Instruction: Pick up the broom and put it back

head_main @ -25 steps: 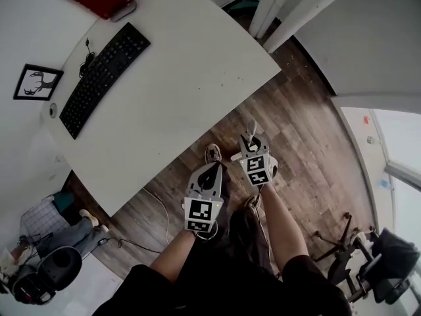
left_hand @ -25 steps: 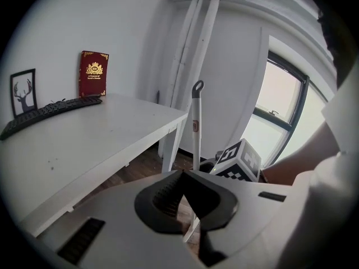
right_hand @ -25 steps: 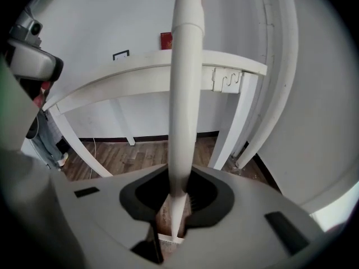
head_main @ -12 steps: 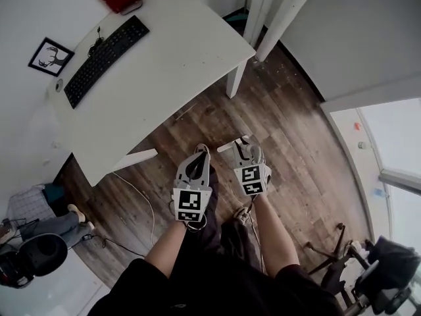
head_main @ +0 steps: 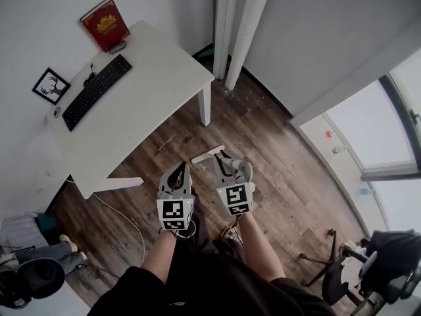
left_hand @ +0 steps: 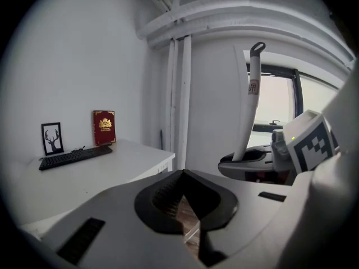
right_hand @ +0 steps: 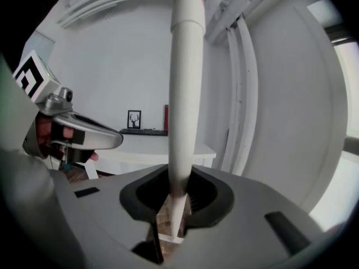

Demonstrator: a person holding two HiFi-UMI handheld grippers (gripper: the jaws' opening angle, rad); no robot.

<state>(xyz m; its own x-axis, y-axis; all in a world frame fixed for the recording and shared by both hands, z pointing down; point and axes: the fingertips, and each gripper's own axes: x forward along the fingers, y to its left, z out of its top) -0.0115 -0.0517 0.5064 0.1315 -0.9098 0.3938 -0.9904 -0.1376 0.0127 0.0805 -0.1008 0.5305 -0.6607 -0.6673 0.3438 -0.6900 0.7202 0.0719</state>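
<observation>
The right gripper has its fingers clamped on the long white broom handle, held roughly upright over the brown plank floor. The left gripper is empty, fingers together. I'd keep the handle vertical, clear of the white counter and the white corner pipes.

Bright, even daylight from the window; soft shadows; fisheye bending, dark corners in both gripper views.
</observation>
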